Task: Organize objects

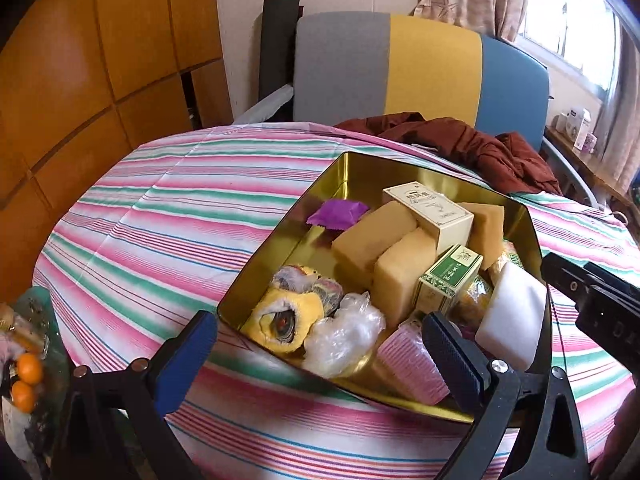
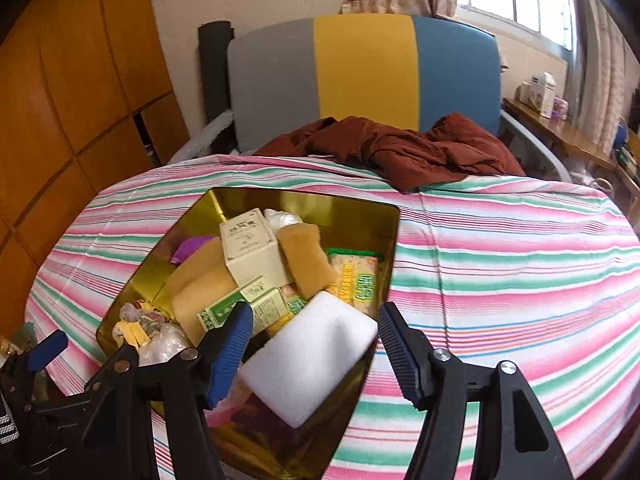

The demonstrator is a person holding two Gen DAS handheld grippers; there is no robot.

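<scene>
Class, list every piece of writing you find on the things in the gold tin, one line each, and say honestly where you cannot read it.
Cream box: dark characters and a drawing, too blurred to read.
Green-and-cream box: pale characters on a green panel, not legible.
Yellow-green packet: large yellow letters, partly hidden and blurred; no sure reading.
White foam block, sponges: no writing.

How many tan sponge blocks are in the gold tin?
3 visible. Two tan sponge blocks lie side by side mid-tin, left of the cream box; a third leans behind that box near the far wall. More may be buried underneath.
</scene>
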